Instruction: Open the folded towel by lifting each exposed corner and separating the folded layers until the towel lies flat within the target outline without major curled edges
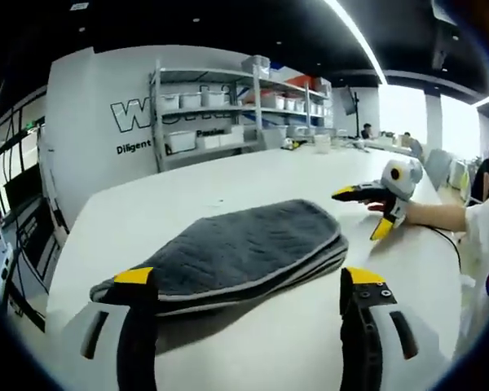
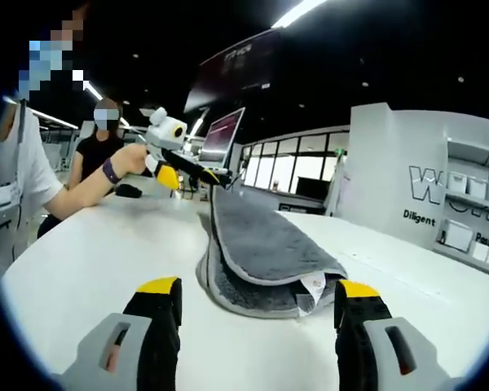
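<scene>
Lying folded on the white table, the grey towel shows plush pile, pale stitched edging and stacked layers. Left gripper spread wide, just short of its near edge. Right gripper also wide, facing the opposite end, a white tag between its jaws.

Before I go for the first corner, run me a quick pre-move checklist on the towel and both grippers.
1. Towel folded, layers stacked: ok, ready to open.
2. Left gripper open, short of the towel edge: ok.
3. Right gripper open, facing the end with the white label: ok.
4. Layer edges visible to grab: ok.
5. White table around the towel bare: ok.
6. Target outline on the table: cannot tell.
</scene>
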A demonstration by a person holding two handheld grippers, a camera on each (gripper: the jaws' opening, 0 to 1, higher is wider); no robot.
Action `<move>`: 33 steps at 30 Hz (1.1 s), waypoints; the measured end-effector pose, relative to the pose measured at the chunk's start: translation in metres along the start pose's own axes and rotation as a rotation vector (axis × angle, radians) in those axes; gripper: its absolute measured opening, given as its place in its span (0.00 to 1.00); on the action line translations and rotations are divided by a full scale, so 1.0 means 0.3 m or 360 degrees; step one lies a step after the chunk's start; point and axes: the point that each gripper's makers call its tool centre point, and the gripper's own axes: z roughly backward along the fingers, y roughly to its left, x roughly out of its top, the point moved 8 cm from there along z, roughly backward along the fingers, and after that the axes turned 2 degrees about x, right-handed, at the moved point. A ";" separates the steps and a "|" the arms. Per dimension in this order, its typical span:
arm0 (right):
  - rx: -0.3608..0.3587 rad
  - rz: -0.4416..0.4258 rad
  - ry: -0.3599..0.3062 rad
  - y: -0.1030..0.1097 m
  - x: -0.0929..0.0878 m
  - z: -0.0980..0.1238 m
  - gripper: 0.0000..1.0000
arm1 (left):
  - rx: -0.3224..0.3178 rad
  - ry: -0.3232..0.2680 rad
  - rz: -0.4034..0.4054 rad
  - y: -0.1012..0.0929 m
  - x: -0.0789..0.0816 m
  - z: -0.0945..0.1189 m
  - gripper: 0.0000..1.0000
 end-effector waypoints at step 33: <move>0.0267 0.0589 0.0170 0.044 -0.001 -0.156 0.19 | 0.0001 0.0083 -0.0023 -0.017 -0.030 -0.067 0.97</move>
